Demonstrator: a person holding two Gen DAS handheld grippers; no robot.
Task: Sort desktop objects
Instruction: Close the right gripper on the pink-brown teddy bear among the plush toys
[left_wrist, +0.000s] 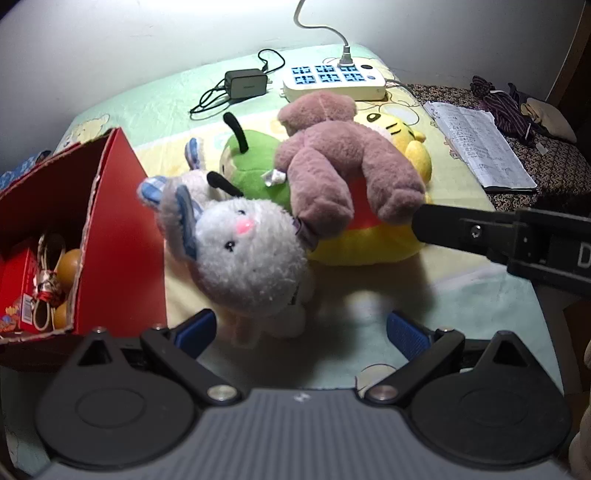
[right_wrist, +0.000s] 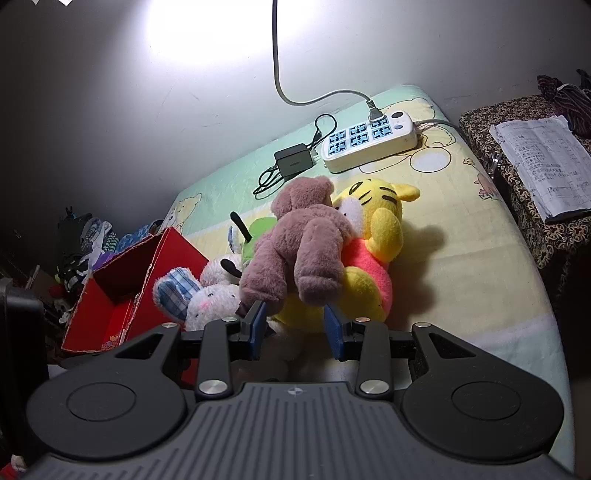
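Note:
Several plush toys lie piled on the bed sheet (left_wrist: 461, 295). A white bunny (left_wrist: 247, 251) is nearest my left gripper (left_wrist: 301, 332), which stands open, its left pad beside the bunny's lower body. A brown bear (left_wrist: 343, 155) lies face down across a green plush (left_wrist: 255, 162) and a yellow plush in a red shirt (left_wrist: 369, 240). In the right wrist view my right gripper (right_wrist: 295, 325) is half closed. Its blue pads press on the bottom edge of the yellow plush (right_wrist: 384, 221), just under the brown bear's (right_wrist: 295, 240) legs. The bunny (right_wrist: 210, 299) sits to its left.
An open red cardboard box (left_wrist: 122, 221) stands at the left and holds oranges (left_wrist: 68, 266) and a red pack. A white power strip (left_wrist: 332, 83) and black charger (left_wrist: 245, 83) lie by the wall. An open notebook (left_wrist: 476, 144) rests on a patterned cloth to the right.

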